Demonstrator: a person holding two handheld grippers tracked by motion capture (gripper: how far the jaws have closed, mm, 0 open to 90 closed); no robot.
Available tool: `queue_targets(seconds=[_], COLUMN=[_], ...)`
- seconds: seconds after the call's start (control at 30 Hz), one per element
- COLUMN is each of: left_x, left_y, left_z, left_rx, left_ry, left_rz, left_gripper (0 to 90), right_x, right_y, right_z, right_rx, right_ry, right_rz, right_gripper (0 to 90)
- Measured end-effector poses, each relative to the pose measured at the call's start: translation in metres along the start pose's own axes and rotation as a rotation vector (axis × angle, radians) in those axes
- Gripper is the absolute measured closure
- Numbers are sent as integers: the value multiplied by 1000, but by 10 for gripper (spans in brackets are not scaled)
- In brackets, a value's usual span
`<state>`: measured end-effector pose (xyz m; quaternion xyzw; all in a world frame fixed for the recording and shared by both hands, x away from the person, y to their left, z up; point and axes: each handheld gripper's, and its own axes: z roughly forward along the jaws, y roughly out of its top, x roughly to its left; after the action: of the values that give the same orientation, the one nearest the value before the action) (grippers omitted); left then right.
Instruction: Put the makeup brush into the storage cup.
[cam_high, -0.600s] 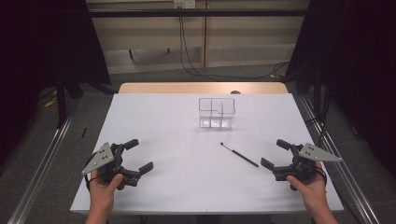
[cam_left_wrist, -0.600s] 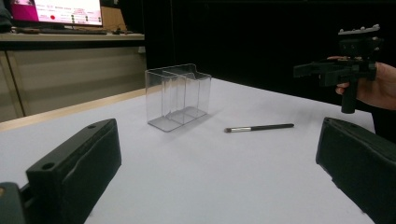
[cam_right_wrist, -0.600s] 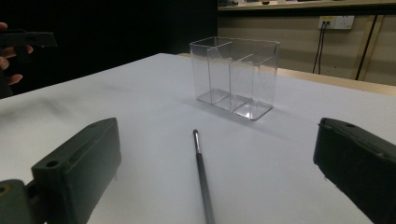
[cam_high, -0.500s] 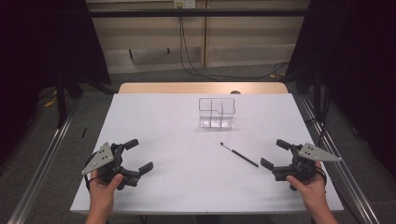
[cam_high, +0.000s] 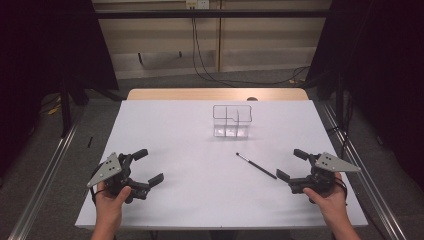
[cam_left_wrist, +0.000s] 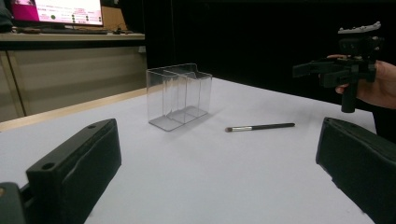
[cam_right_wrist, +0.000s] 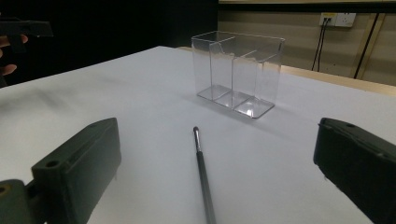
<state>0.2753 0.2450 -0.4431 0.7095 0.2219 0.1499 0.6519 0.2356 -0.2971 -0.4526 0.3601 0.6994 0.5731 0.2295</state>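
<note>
The white table (cam_high: 200, 150) carries a clear plastic box (cam_high: 231, 120) with several compartments, standing upright toward twelve o'clock from the table's middle, and a thin black brush (cam_high: 256, 165) lying flat on the bare top at about five o'clock from that box, well apart from it. In the high view the brush runs on a slant, its pale tip toward ten o'clock and its dark handle toward four o'clock. The right tool (cam_high: 292, 164) sits near the table's right edge, and the brush's handle end lies just at nine o'clock from it, near but not touching. In the right gripper view the brush (cam_right_wrist: 202, 173) lies on the table between the two spread jaws, pointing toward twelve o'clock at the box (cam_right_wrist: 237, 73) beyond. The left tool (cam_high: 149, 165) is over the table's left front, with the brush well apart at three o'clock from it. Both tools have their jaws spread wide with nothing between the pads. Each hand comes in from six o'clock, gripping its tool from behind and holding it low over the table, roughly level, jaws pointing inward toward the middle. The right hand (cam_high: 327, 199) rests near the front right corner, the left hand (cam_high: 111, 200) near the front left.
</note>
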Motion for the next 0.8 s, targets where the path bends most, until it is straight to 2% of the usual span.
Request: queue_targets(seconds=[0.13,0.8], left_x=[0,0], left_y=[0,0], left_z=[0,0], left_rx=[3,7], left_ry=[1,8], left_rz=[3,19], left_gripper=[0,0], right_x=[1,0], right_y=[4,16], right_z=[4,18], right_rx=[10,4], right_ry=[0,8], right_rz=[-16,-27], right_gripper=[7,7])
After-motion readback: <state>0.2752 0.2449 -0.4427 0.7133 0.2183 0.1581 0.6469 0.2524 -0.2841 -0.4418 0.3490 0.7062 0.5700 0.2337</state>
